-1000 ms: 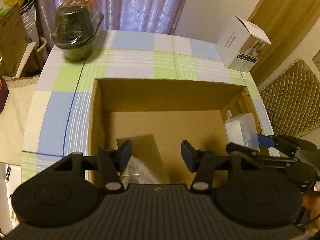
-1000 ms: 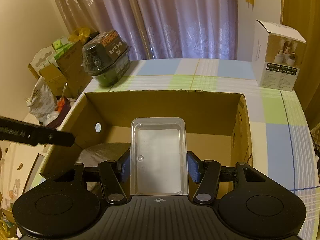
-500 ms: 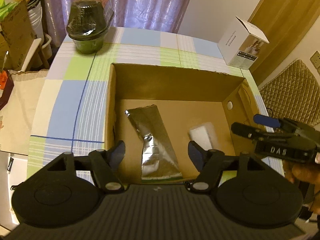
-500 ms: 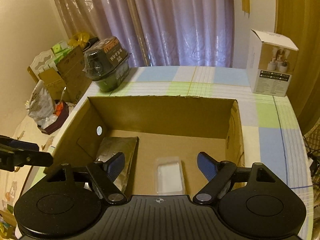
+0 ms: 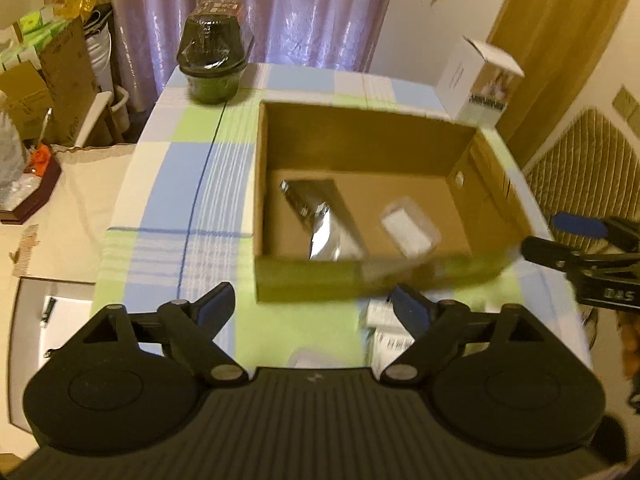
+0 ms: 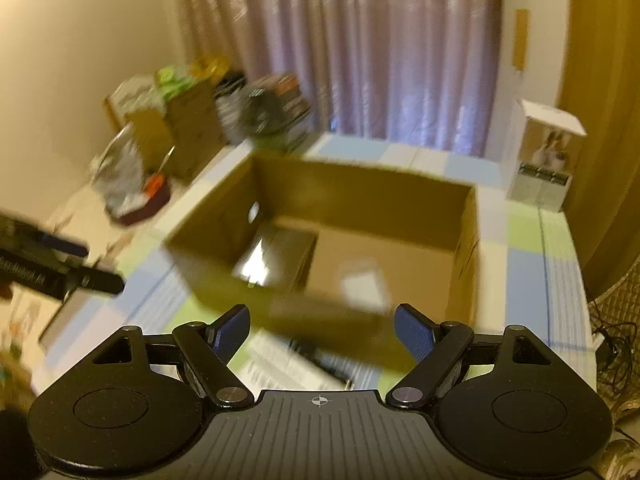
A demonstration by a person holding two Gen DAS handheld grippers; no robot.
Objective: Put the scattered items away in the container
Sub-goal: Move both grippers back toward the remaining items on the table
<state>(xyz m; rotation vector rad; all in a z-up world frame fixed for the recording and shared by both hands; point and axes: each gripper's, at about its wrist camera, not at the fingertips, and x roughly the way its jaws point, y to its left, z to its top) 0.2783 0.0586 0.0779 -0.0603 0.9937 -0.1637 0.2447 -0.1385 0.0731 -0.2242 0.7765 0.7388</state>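
An open cardboard box (image 5: pixel 360 140) (image 6: pixel 360 196) stands on the checked tablecloth. A silver foil pouch (image 5: pixel 324 220) (image 6: pixel 272 256) and a clear plastic tray (image 5: pixel 408 228) (image 6: pixel 364 284) lie on its floor. My left gripper (image 5: pixel 314 304) hovers over the cloth in front of the box's near wall, its jaws opening with nothing between them. My right gripper (image 6: pixel 322 326) is open and empty, also on the near side of the box; it shows at the right edge (image 5: pixel 580 248) of the left wrist view. White printed packets (image 5: pixel 388 332) (image 6: pixel 280 364) lie on the cloth below the grippers.
A wrapped dark and green bowl (image 5: pixel 212 68) (image 6: pixel 272 116) stands at the table's far left corner, a white carton (image 5: pixel 476 80) (image 6: pixel 548 156) at the far right. Boxes and bags (image 5: pixel 40 80) crowd the floor to the left. A quilted cushion (image 5: pixel 580 160) lies right of the table.
The right gripper has let go of the clear tray, which now lies in the box beside the foil pouch. Both grippers have pulled back out of the box and opened wider.
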